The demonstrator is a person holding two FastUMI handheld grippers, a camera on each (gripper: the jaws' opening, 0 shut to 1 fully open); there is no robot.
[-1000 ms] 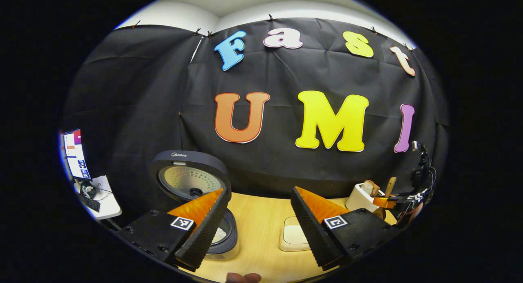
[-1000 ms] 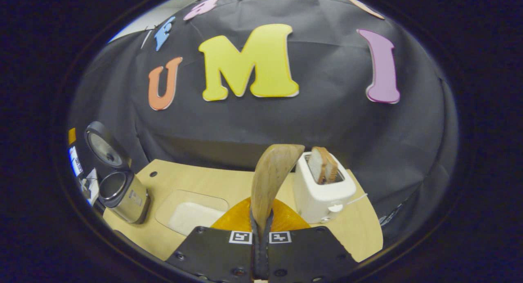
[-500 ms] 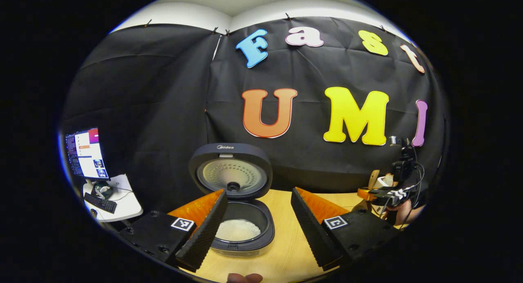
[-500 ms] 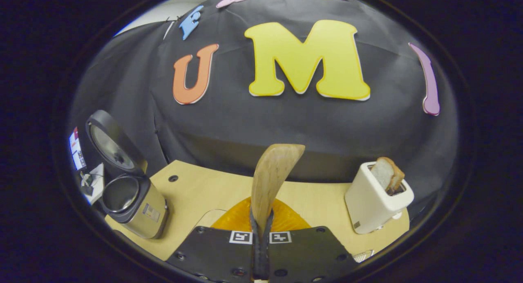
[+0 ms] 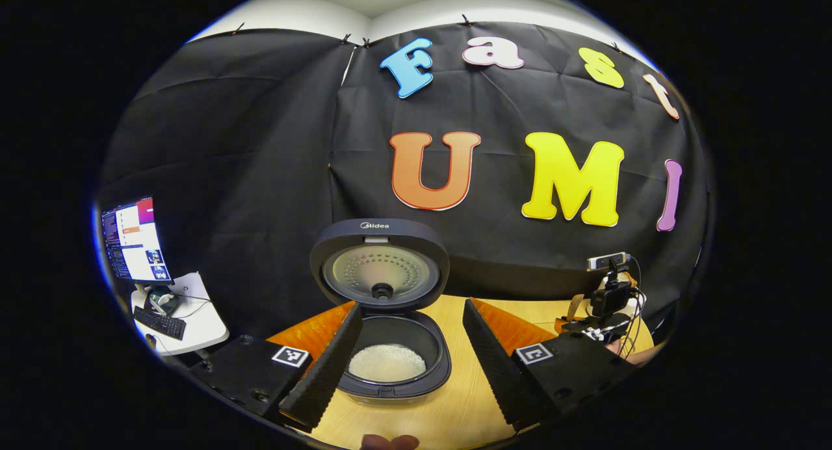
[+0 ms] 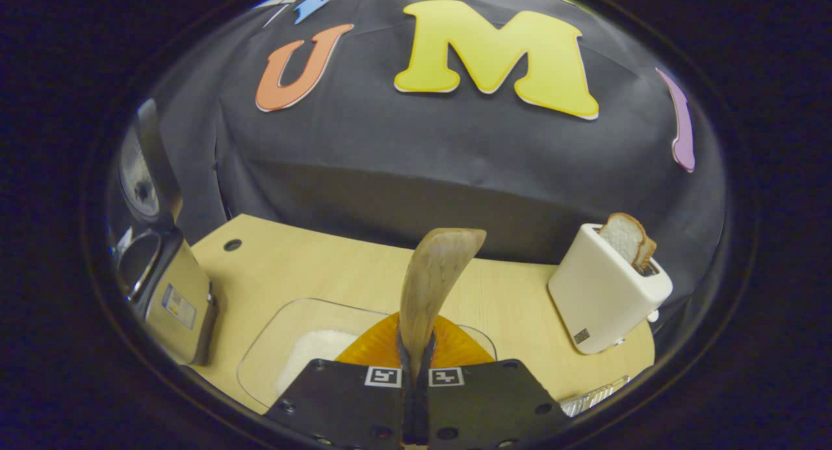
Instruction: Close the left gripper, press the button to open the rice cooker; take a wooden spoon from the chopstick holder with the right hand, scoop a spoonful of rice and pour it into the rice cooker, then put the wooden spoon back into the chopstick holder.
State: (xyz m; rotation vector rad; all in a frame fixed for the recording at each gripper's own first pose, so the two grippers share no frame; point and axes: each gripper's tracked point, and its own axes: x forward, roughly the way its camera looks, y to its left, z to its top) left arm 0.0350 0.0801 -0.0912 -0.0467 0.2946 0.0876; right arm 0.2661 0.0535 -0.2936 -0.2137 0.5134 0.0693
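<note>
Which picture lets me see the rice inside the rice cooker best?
The left gripper view. It looks straight into the open rice cooker, so the white rice in the pot shows between the fingers. In the right gripper view the cooker sits side-on at the left edge and its inside is hidden.

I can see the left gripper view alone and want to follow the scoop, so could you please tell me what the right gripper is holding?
Observer: The right gripper is shut on the wooden spoon, bowl end pointing up.
Operator: Thank you; is it near the rice supply?
Observer: Yes, a clear tray holding white rice lies on the table just below the gripper.
Operator: Is anything else close by?
Observer: A white toaster with bread in its slot stands on the right in the right gripper view.
</note>
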